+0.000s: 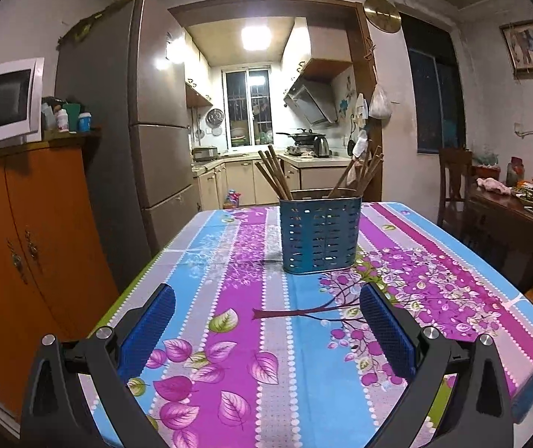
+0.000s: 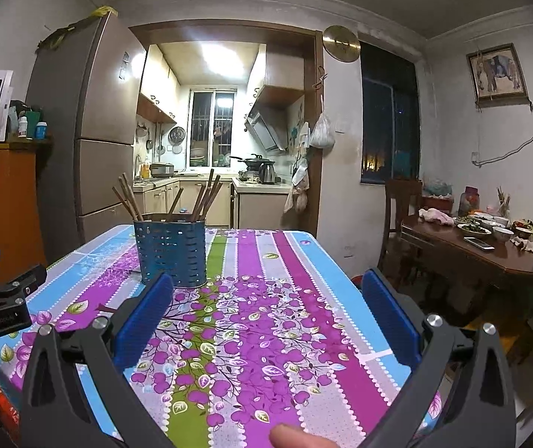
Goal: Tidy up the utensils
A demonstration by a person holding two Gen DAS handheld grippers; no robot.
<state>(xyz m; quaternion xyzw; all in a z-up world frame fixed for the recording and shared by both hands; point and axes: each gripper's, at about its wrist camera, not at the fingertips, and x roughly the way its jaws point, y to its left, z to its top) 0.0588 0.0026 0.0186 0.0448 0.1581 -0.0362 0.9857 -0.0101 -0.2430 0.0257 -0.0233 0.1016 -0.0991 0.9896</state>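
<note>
Chopsticks (image 1: pixel 272 175) in holder (image 1: pixel 320 233), beyond spread fingers (image 1: pixel 386 326)

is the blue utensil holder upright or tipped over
Upright. The blue utensil holder stands on its base on the tablecloth, with chopsticks sticking up out of its top.

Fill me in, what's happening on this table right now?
A person holds two grippers over a table with a floral tablecloth. Both the left gripper and right gripper have jaws wide open and hold nothing. A blue perforated holder stands on the cloth with wooden chopsticks in it, leaning in two groups. No loose utensils show on the cloth.
</note>
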